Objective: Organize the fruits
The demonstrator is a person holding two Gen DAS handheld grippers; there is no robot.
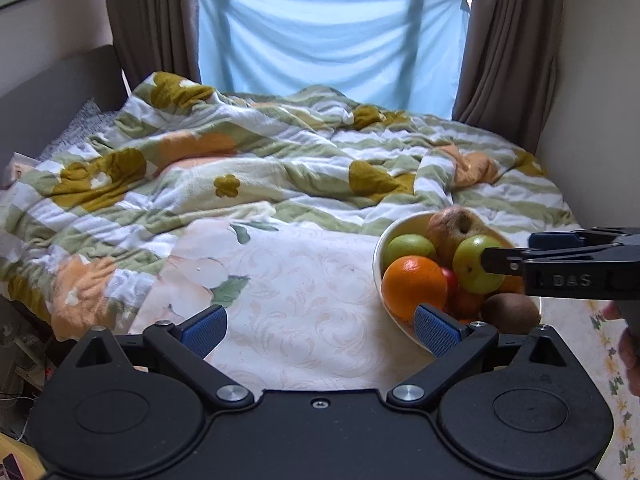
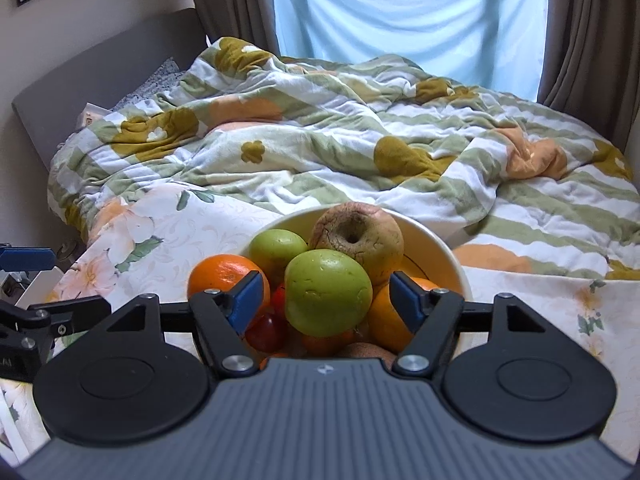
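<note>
On the left is the left gripper (image 1: 320,330). Its two blue pads are spread wide apart and nothing is between them. It hangs over a bare part of the bed (image 1: 296,280), where the flowery sheet is flat. The bowl (image 1: 382,240) lies to the right of this gripper, and the right pad sits just in front of the bowl's near edge.

The bowl is white and full of fruit. There is an orange (image 2: 226,276) on the left side, a small green apple (image 2: 276,246) behind it, a big green apple (image 2: 328,292) on top at the front, and a wrinkly brown apple (image 2: 358,236) at the back. Little red fruits (image 2: 268,330) peek out low down. A kiwi (image 1: 510,312) sits at the near right side in the left view.

Further right is the right gripper (image 2: 326,298). Its pads are open too, and the big green apple sits right between them. The pads look close to the apple's sides, but I cannot tell if they touch it. It does not have a firm hold on anything yet.

The right gripper is much nearer to the fruit. The big green apple is straight ahead of it, so I think closing the pads on that apple is the next move. The apple is round and smooth, so it may slip or bump other fruit.

A messy striped blanket (image 1: 248,168) covers the back of the bed.
</note>
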